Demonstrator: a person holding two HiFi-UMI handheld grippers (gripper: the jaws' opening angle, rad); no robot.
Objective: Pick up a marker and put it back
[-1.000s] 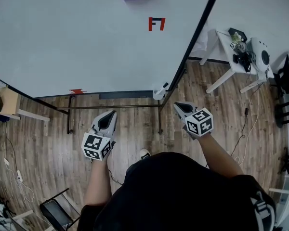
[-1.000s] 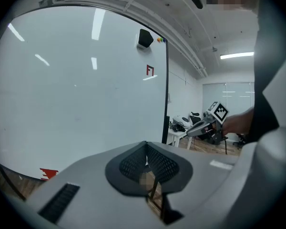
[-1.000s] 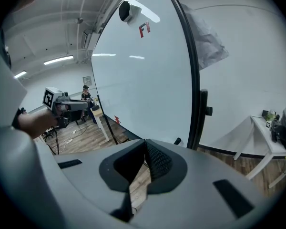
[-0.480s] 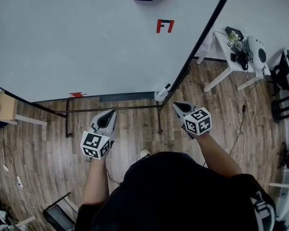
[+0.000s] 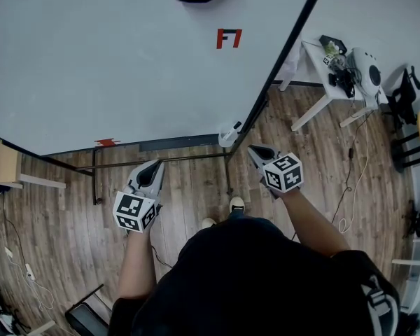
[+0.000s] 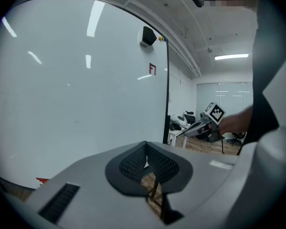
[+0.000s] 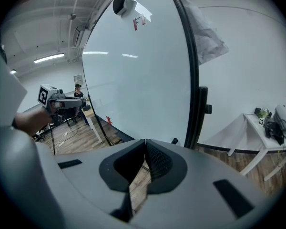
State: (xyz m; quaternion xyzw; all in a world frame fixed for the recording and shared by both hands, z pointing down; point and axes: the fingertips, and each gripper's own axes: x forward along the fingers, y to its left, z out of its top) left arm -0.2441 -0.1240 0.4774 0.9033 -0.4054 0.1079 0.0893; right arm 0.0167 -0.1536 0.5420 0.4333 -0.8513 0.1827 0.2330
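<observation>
Two grippers: the left gripper (image 5: pixel 152 166) and right gripper (image 5: pixel 254 150) are held out before the whiteboard (image 5: pixel 126 68), each with its jaws pressed together on nothing.
Marker: what looks like a dark marker (image 5: pixel 236 125) stands in a small white cup (image 5: pixel 226 138) at the board's lower right corner, near the right gripper but apart from it.
Step in hand: probably the approach; the pickup has not yet begun.
Risk, closed jaws: unless spread first, the tips could knock the marker aside.
Risk, cup: it looks light; a sideways pull may tip it onto the wooden floor (image 5: pixel 196 184).
Risk, grip: an off-centre pinch on a slim barrel could let it twist or slip.
</observation>
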